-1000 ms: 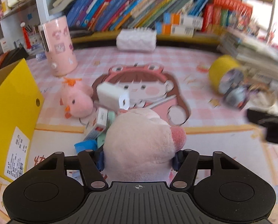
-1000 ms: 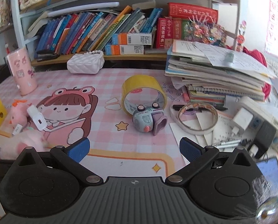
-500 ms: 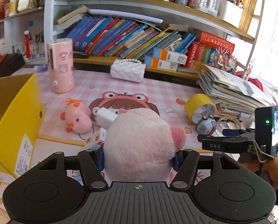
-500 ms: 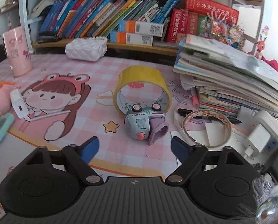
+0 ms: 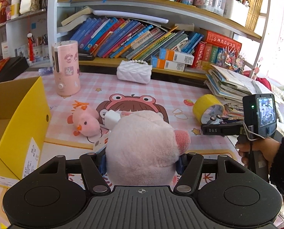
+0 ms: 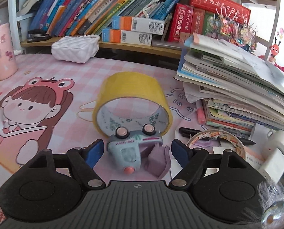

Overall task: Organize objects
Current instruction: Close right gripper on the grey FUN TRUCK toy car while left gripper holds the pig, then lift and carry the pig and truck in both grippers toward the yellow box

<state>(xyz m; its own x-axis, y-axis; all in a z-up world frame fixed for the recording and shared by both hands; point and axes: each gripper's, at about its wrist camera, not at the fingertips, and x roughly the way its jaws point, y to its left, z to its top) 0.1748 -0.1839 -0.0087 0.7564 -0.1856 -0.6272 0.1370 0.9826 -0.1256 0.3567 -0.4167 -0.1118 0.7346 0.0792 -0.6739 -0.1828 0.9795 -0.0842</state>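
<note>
Grey toy truck, "FUN TRUCK" lettering

The right gripper is hovering with its blue-padded fingers spread wide on either side of a small grey toy truck, which is lying against a yellow tape roll on the pink mat.

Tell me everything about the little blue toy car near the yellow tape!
The toy car is pale blue plastic with two pink-hubbed wheels showing, a pink knob at its near end and lettering on its side. It lies tipped on the pink mat, against the yellow tape roll, a purple piece beside it. The open right gripper brackets it without touching.
</note>
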